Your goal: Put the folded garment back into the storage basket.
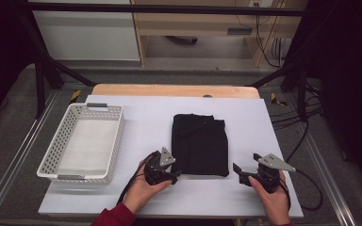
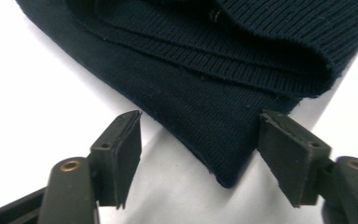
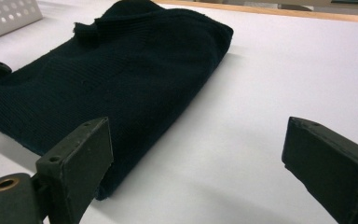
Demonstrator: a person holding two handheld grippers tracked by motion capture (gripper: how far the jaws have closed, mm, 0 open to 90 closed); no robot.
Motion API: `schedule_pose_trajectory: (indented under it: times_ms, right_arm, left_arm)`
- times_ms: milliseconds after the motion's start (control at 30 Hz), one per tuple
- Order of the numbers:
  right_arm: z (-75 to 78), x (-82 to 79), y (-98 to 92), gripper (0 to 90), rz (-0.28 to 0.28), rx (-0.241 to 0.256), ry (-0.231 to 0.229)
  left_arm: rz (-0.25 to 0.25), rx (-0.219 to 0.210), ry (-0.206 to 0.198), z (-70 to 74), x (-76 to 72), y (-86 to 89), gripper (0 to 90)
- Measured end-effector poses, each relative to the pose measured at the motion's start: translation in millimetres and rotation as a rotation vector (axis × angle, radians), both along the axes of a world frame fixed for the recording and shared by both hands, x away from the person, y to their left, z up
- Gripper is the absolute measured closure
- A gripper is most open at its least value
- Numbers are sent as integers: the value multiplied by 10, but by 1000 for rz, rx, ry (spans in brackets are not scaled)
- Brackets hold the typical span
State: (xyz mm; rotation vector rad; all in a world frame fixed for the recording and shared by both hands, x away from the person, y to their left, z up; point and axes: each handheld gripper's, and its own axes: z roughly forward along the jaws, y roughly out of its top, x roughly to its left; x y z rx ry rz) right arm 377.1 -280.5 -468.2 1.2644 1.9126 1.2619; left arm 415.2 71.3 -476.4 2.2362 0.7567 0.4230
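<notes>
Both grippers set at the near corners of a folded dark garment on the white surface.

Folded flat at centre of the surface, ribbed knit layers stacked, near edge toward 6 o'clock. Left gripper held in a hand at the garment's near corner toward 7 o'clock, jaws spread wide, the corner's tip lying between them in the left gripper view, unpinched. Right gripper held in the other hand toward 5 o'clock, just beside the other near corner, jaws wide apart, one at the cloth's edge, bare surface between them. White perforated basket toward 9 o'clock of the garment, well apart from it. Wooden edge past the far side at 12 o'clock.
</notes>
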Motion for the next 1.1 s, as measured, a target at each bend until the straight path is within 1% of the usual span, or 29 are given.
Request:
schedule_pose_trajectory:
  times_ms: [67,133,300,333,433,500,533,567,600,700,867,933,967,1000,1067,1100]
  right_arm:
    - [1,-2,-2,85,0,0,1]
    - [1,-1,-1,85,0,1,3]
    - [-3,3,8,84,2,0,5]
    - [-3,2,9,84,2,0,5]
    - [-2,-1,10,83,5,-3,5]
    - [-2,-2,13,82,7,-4,7]
    - [-5,-7,28,82,12,-9,12]
    - [-9,-9,41,81,15,-10,15]
    - [-12,-13,55,81,22,-12,18]
    - [-19,-46,115,79,46,-28,29]
    - [-22,-132,222,71,93,-37,51]
    - [-31,-163,277,70,113,-44,62]
    - [-37,-175,307,70,121,-47,66]
    - [-43,-189,336,70,130,-52,75]
    - [-57,-222,397,69,148,-66,86]
    - [-63,-241,425,70,155,-70,90]
  left_arm:
    - [-11,1,5,3,-5,-3,397]
    - [-17,-2,5,3,-14,-10,429]
    - [-32,1,15,-18,-21,-20,478]
    - [-32,3,22,-28,-24,-23,482]
    - [-38,-14,28,-41,-39,-8,538]
    - [-45,-17,27,-42,-44,-1,615]
    - [-59,-9,8,-42,-50,6,656]
    - [-57,-9,7,-40,-48,15,693]
    - [-56,-14,12,-39,-43,27,738]
    - [-54,-24,21,-31,-47,41,796]
    - [-46,-39,7,-32,-129,73,817]
    - [-46,-58,12,-23,-158,103,822]
    - [-46,-58,12,-23,-158,103,823]
    - [-45,-79,20,-12,-191,145,824]
    - [-46,-80,22,-2,-229,178,826]
    - [-47,-73,16,8,-251,189,826]
